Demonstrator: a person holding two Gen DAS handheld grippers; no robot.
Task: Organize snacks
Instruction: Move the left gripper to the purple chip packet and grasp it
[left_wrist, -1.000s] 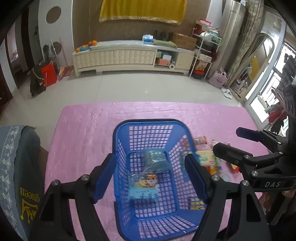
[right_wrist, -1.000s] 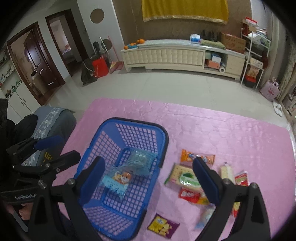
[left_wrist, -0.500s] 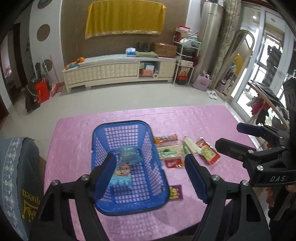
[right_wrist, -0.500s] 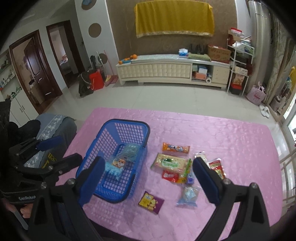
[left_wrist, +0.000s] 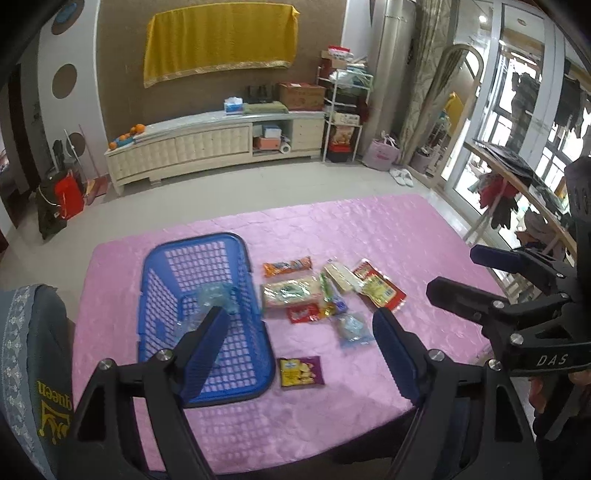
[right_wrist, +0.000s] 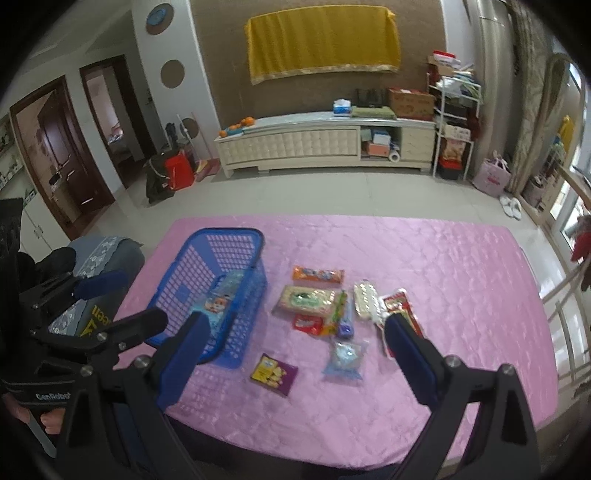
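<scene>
- Left wrist view: the left gripper (left_wrist: 299, 332) hangs above the near edge of a table under a pink quilted cloth (left_wrist: 369, 236). Its blue-padded jaws are spread and opening, with nothing between them.
- A blue plastic basket (left_wrist: 255, 280) sits on the left part of the cloth. It holds a clear bluish packet (left_wrist: 216, 297); a second packet below it is mostly hidden behind the left jaw.
- Just right of the basket lies a cluster of loose snacks: an orange wrapper (left_wrist: 287, 266) farthest, a pale green and cream pack (left_wrist: 291, 292) nearer, a small red packet (left_wrist: 303, 314), a white pack (left_wrist: 341, 276), and a red and yellow pouch (left_wrist: 380, 288) at the right end.
- Nearer still lie a clear blue bag (left_wrist: 354, 328) and a purple packet (left_wrist: 301, 371) with yellow chips on it, just beside the basket's near right corner.
- The right gripper (left_wrist: 458, 275) shows at the right edge, jaws apart and empty.
- Right wrist view: the right gripper (right_wrist: 295, 339) hovers over the near side of the table, jaws wide, holding nothing.
- The basket (right_wrist: 258, 236) is left of centre, with a cartoon-printed packet (right_wrist: 218, 306) inside.
- The loose snacks lie to its right, the purple packet (right_wrist: 273, 373) and clear blue bag (right_wrist: 345, 358) nearest.
- The left gripper (right_wrist: 127, 299) appears at the left edge.
</scene>
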